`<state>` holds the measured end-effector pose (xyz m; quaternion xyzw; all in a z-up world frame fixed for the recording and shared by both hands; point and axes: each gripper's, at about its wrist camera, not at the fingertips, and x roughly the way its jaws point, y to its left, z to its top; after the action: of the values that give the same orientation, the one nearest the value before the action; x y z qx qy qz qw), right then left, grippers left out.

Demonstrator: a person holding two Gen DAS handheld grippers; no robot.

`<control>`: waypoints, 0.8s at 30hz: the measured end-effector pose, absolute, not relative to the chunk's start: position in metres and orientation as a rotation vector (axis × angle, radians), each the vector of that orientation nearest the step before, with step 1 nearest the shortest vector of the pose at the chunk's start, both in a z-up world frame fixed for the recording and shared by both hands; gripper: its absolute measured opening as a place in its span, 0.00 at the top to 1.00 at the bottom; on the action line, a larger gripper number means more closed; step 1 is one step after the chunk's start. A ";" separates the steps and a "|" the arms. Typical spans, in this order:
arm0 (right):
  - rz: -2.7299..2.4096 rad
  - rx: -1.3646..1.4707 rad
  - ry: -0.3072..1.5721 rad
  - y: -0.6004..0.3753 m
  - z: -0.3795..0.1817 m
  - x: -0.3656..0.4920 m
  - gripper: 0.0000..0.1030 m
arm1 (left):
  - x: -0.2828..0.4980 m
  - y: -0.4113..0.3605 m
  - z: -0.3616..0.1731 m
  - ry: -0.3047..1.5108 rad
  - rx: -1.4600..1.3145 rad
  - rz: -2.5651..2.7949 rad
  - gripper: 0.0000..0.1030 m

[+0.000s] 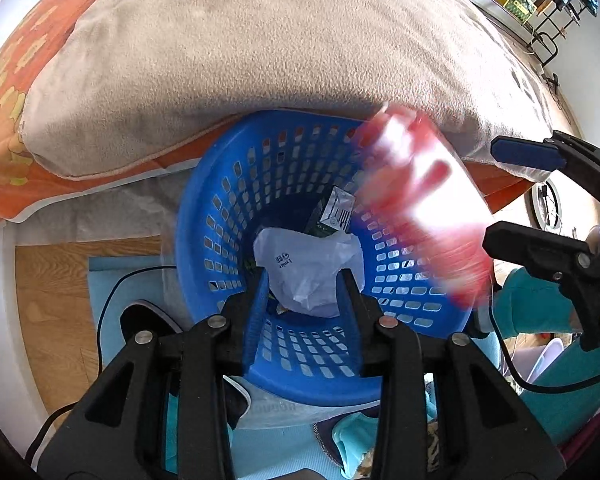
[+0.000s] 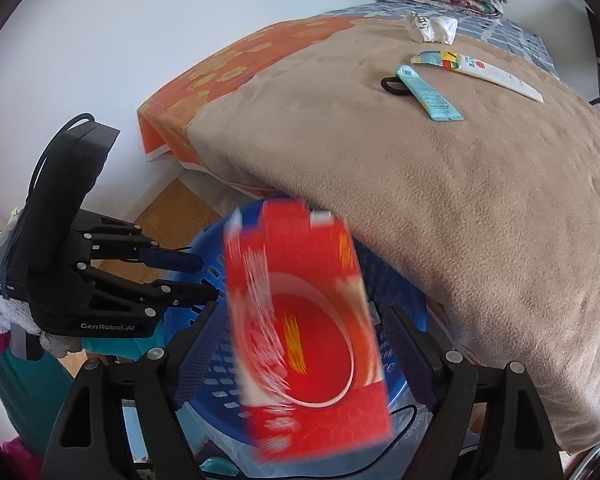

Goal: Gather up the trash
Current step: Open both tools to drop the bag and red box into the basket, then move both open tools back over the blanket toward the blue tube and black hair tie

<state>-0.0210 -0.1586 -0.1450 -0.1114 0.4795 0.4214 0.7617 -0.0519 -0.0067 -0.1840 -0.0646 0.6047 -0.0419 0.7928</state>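
Red packet dropping toward the blue basket beside the bed.
Your right gripper (image 2: pixel 300 344) stands spread, the blurred red packet (image 2: pixel 304 328) loose between its fingers above the blue basket (image 1: pixel 220 216); your left gripper (image 1: pixel 302 300) is part-spread, empty. Light, crinkly, slippery: grip flat faces. The blanket (image 2: pixel 480 208) overhangs the basket's far rim.
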 end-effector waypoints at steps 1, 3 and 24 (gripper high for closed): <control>0.914 -0.245 1.042 -0.158 -0.145 -0.021 0.16 | -0.052 -0.007 -0.183 1.299 -0.137 -0.090 0.66; 0.913 -0.244 1.041 -0.159 -0.145 -0.021 0.15 | -0.053 -0.007 -0.183 1.297 -0.135 -0.088 0.66; 0.846 -0.239 0.986 -0.163 -0.128 -0.017 0.14 | -0.047 -0.007 -0.169 1.259 -0.134 -0.077 0.66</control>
<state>-0.0174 -0.1630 -0.1278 -0.1108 0.4581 0.3931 0.7895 -0.0469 -0.0074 -0.1695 -0.0626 0.5881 -0.0360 0.8055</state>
